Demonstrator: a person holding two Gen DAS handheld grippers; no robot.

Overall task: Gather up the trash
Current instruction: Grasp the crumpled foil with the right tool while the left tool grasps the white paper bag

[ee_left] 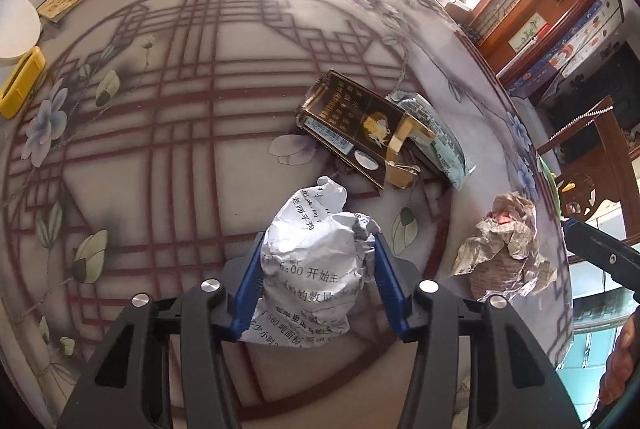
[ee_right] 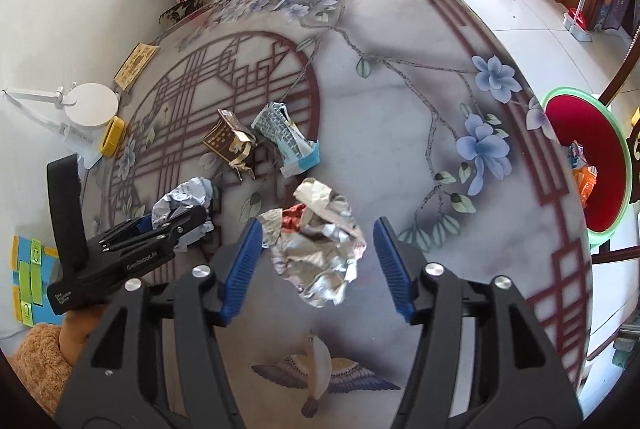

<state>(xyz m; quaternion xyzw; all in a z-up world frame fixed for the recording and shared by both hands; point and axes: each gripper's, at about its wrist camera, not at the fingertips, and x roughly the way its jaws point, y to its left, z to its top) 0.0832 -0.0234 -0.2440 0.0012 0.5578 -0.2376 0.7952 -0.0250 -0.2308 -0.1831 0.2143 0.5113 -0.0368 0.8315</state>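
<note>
Left wrist view: left hand-held gripper (ee_left: 316, 261) clamped on crumpled printed paper ball (ee_left: 312, 253) above patterned surface (ee_left: 160, 133); right hand-held gripper (ee_right: 316, 253) spread wide around crumpled foil wrapper (ee_right: 316, 249), pads apart from it; cigarette box (ee_left: 352, 125) and blue packet (ee_left: 440, 137) beyond

The paper ball (ee_left: 316, 269) has printed Chinese, I can make out "6:00 开始" and "560 吨面粉". Left gripper (ee_right: 136, 249) body reads "GenRobot" plus a "Data Acquisition System" label, and the box (ee_left: 352, 125) behind the ball has text too small to read.
</note>
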